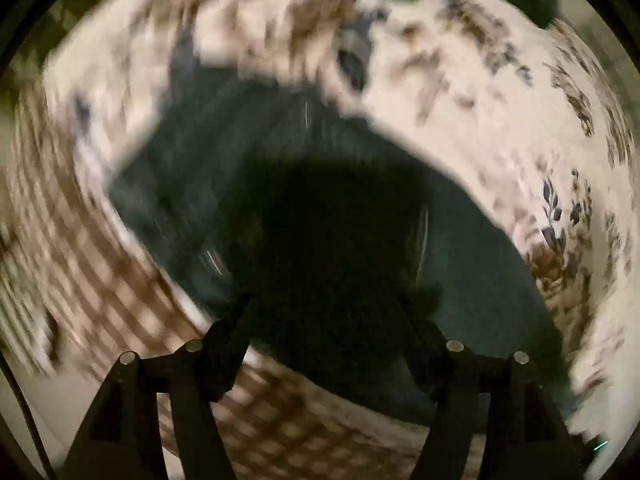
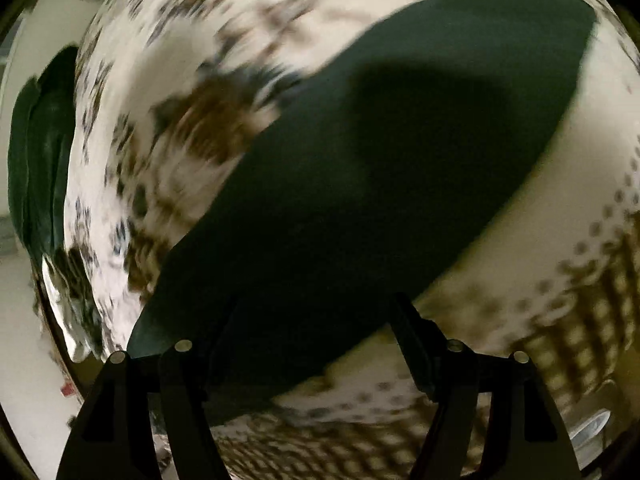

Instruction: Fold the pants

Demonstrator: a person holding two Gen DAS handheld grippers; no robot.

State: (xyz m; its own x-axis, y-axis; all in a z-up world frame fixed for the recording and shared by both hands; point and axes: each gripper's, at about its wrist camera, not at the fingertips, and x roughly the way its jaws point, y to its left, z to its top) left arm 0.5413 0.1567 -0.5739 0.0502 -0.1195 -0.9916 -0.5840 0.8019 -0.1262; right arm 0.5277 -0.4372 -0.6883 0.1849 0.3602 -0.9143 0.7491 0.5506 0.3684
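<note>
Lying flat on a floral-patterned cloth [image 2: 192, 92], dark pants [image 2: 360, 184] fill both blurred views. Left tongs [image 1: 324, 308] and right tongs [image 2: 316, 308] apparently apart, above fabric.

Left claw [image 1: 326, 312] and right claw [image 2: 316, 312], jaws apart.

Patterned bedspread [image 2: 192, 80] under dark pants [image 2: 360, 184]

Cream cloth with brown floral and checked print; the pants lie directly across it.
</note>
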